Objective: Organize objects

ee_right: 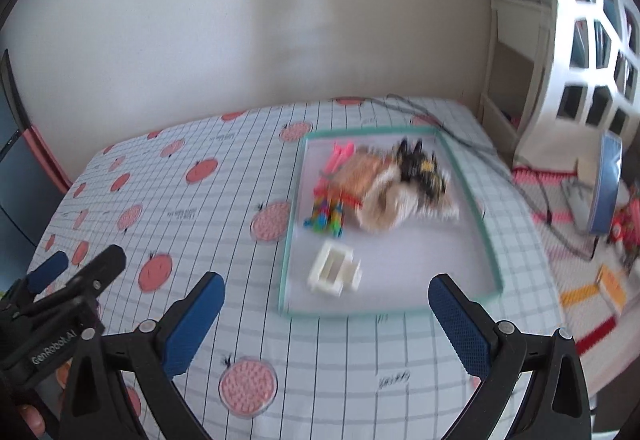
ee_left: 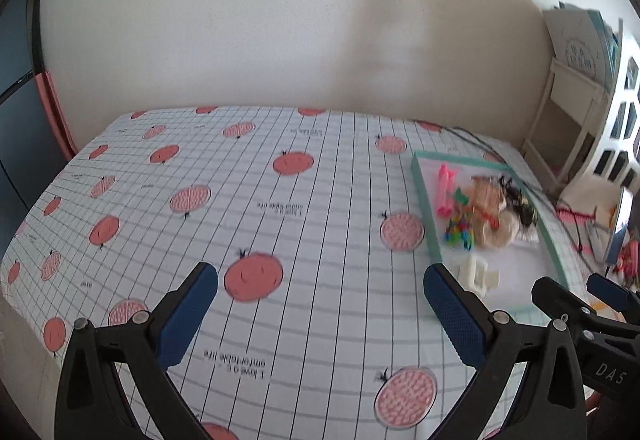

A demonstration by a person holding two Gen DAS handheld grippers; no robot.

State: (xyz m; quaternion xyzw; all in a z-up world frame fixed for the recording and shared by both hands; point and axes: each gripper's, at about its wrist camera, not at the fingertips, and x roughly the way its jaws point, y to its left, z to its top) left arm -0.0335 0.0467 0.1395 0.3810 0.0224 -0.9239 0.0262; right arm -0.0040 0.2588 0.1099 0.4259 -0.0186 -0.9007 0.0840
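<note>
A gridded tablecloth [ee_right: 360,360] with pink fruit prints covers the table before me. At its right lies a green-rimmed tray [ee_right: 486,228], holding a blurred heap of toys [ee_right: 384,183] at its far end and a white plastic piece [ee_right: 334,272] nearer. My left tongs [ee_left: 320,304] and right tongs [ee_right: 326,312] hover spread, empty.
</note>
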